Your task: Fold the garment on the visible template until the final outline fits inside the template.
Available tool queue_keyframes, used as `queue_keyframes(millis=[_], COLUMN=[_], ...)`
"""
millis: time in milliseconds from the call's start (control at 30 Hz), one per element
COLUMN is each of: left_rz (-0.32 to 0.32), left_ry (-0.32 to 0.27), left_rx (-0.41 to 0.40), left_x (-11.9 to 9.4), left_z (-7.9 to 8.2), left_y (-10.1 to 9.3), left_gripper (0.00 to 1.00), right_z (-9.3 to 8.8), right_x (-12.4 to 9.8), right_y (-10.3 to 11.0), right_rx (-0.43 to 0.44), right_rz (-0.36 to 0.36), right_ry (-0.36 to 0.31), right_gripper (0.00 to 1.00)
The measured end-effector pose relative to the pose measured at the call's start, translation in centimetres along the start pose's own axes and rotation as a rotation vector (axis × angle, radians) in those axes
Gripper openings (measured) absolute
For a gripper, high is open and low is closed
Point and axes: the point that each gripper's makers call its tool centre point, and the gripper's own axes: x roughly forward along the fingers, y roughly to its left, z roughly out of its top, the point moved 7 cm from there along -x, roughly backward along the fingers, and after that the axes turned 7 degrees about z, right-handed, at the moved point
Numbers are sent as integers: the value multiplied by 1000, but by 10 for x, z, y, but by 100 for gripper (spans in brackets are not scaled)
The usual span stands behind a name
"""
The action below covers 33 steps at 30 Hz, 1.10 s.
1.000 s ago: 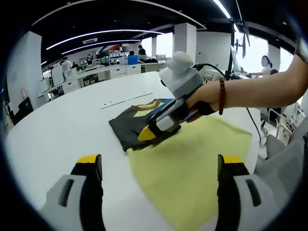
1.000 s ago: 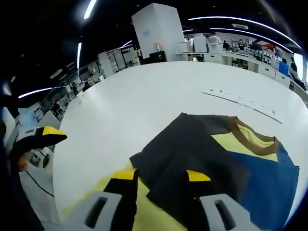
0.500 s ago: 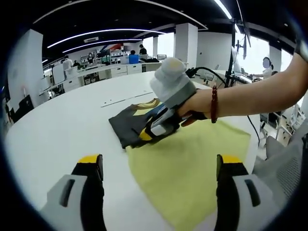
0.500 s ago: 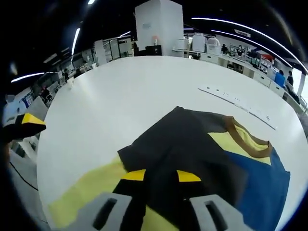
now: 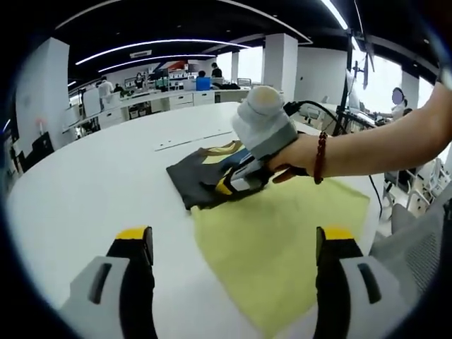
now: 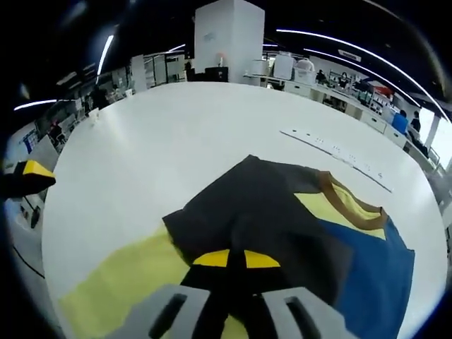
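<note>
A folded garment (image 5: 198, 180), dark grey with a yellow and blue panel and a brown collar, lies on the white table, overlapping the far corner of a pale yellow template sheet (image 5: 282, 240). In the right gripper view, the garment (image 6: 275, 212) spreads ahead of me and the template (image 6: 120, 282) shows at lower left. My right gripper (image 6: 236, 259) is shut on the garment's near dark edge, its yellow tips almost touching. A hand holds that right gripper (image 5: 240, 183) on the fabric. My left gripper (image 5: 233, 239) hovers open over the template's near side, holding nothing.
A thin white strip (image 6: 332, 150) lies on the table beyond the garment. The round white table (image 5: 78, 191) has bare surface to the left. A grey chair (image 5: 417, 247) stands at the right edge. Desks, a pillar and people fill the office behind.
The right gripper's jaws have closed from a wide gap to nearly touching on the garment's dark edge. The left gripper has stayed open and nearly still.
</note>
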Motion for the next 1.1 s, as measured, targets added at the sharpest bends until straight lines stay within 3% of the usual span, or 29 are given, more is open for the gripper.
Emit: queue_keyframes(millis=[233, 333, 600, 1100], left_rz=[6, 8, 2, -27], left_ry=[5, 5, 9, -12], left_rx=[-10, -21, -20, -24], left_x=[0, 1, 0, -1], left_z=[-3, -3, -6, -2], left_y=[1, 1, -1, -8], left_gripper=[93, 93, 92, 94], right_z=[1, 2, 5, -1], right_x=[-4, -6, -26, -69], right_y=[-3, -2, -16, -56], right_rx=[22, 72, 107, 178], right_rz=[15, 50, 50, -24], right_ry=[-7, -20, -54, -116], right_gripper=[0, 0, 0, 0])
